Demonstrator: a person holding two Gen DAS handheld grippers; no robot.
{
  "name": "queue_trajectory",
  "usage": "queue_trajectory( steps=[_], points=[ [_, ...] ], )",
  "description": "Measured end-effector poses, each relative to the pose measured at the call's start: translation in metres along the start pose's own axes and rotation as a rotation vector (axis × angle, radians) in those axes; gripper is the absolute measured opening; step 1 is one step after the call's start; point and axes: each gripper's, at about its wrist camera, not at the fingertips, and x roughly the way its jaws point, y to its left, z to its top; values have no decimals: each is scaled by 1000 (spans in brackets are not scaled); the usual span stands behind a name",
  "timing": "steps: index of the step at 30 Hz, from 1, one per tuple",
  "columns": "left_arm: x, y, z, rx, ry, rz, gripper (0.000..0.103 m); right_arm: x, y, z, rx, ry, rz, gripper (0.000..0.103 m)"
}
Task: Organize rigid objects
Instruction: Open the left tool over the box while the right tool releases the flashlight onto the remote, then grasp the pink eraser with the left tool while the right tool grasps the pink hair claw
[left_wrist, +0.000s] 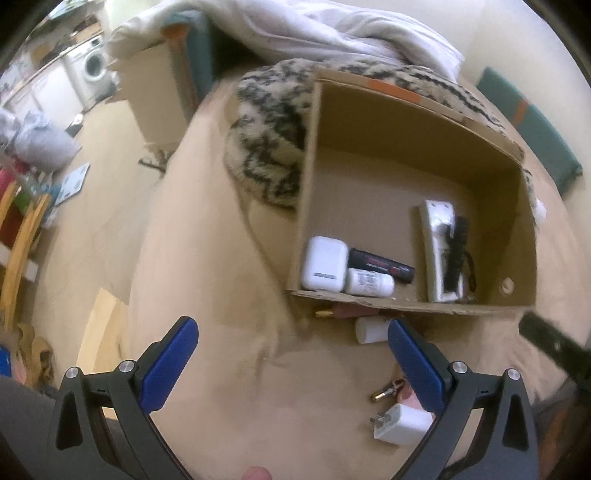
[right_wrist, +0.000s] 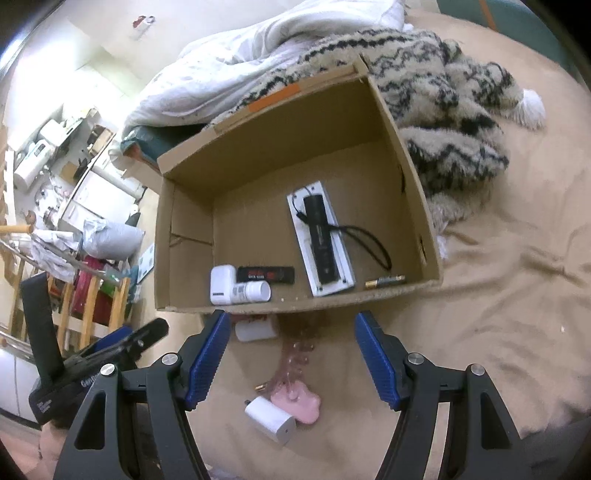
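A: What's nearest?

B: Both grippers, low over a tan sheet (right_wrist: 498, 332). The right gripper (right_wrist: 291, 354) has its blue pads spread wide, holding nothing. The left gripper (left_wrist: 291, 354) is just as wide apart and also empty.

A: And between the fingers?

B: Loose items on the sheet. A white charger (right_wrist: 271, 419), a small cube with metal prongs, lies nearest. Touching it is a pink comb (right_wrist: 295, 387) with a paw-shaped handle, its teeth running toward the box. A small brass-coloured piece (right_wrist: 260, 387) sits just beside the charger; I cannot tell what it is. Farther on, a white bottle (right_wrist: 256, 329) lies right against the box's near wall.

A: The box?

B: An open cardboard box (right_wrist: 406, 162), flaps torn at the near edge, orange tape on the far rim. Inside, at the near left corner, a white earbud case (right_wrist: 222, 285), a white tube (right_wrist: 253, 291) with printed text and a black tube (right_wrist: 266, 275) with red lettering lie pressed together. Toward the right a white remote (right_wrist: 347, 273) lies flat with a black flashlight (right_wrist: 320, 236) on top, its cord looping aside. A battery (right_wrist: 384, 281) rests by the near wall.

A: Beyond that?

B: A patterned blanket (right_wrist: 443, 110) against the box, then a white duvet (right_wrist: 240, 62).
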Motion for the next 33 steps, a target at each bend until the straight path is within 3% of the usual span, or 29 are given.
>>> queue_trajectory(
  steps=[9,18,29,30,32,33],
  points=[
    [16,19,2,-106,67,-23,102,17,-10,-4,69,68,-15,74],
    [63,-13,4,-57,176,-53,96,37,-25,-6,162,137,-3,74],
    [114,-47,11,-16,246,-58,93,44,-27,-4,165,163,-5,74],
    [117,-48,11,-16,253,-58,91,44,-27,-3,164,165,-5,74],
    [121,-50,10,-1,250,-38,70,47,-26,-3,165,172,-1,74],
    [121,-49,11,0,245,-29,66,49,-26,-4,167,178,3,74]
  ],
)
